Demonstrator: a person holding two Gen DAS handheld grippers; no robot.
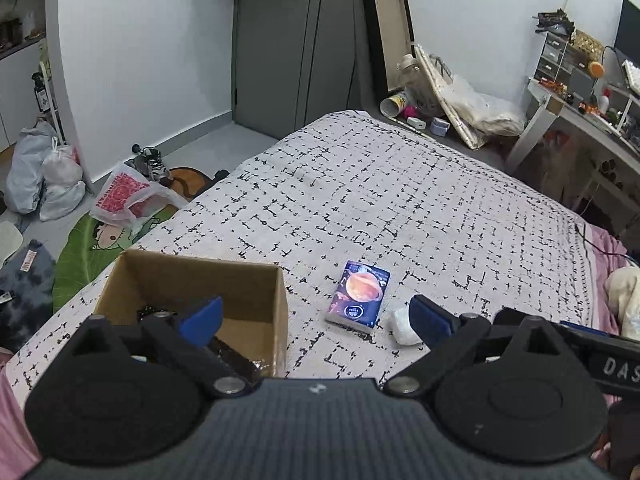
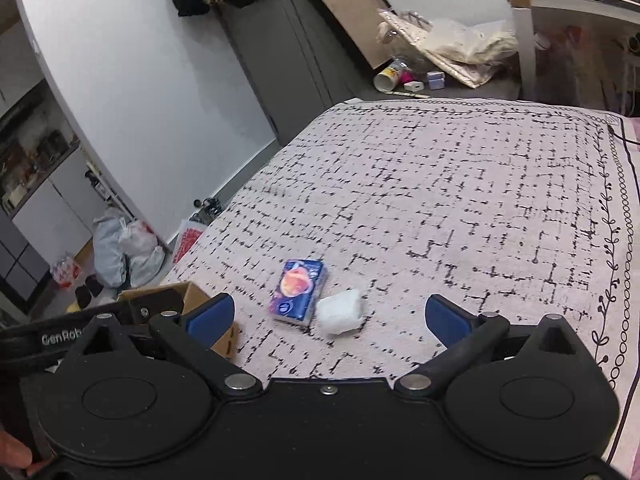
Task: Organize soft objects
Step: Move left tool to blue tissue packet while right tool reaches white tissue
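A blue tissue pack with an orange planet print [image 1: 359, 297] [image 2: 298, 292] lies on the patterned bed cover. A small white soft bundle [image 1: 402, 325] [image 2: 340, 311] lies just to its right, touching it. An open cardboard box [image 1: 256, 280] [image 2: 180, 294] sits at the bed's near left, with dark items inside. My left gripper [image 1: 316, 318] is open and empty, its left finger over the box and its right finger beside the white bundle. My right gripper [image 2: 330, 316] is open and empty, hovering just before the bundle and pack.
The bed cover [image 1: 380, 200] stretches far ahead. Plastic bags [image 1: 124, 196] and shoes lie on the floor to the left. A desk [image 1: 580, 120] with clutter stands at the right. Bags and a bottle lean against the far wall [image 2: 432, 56].
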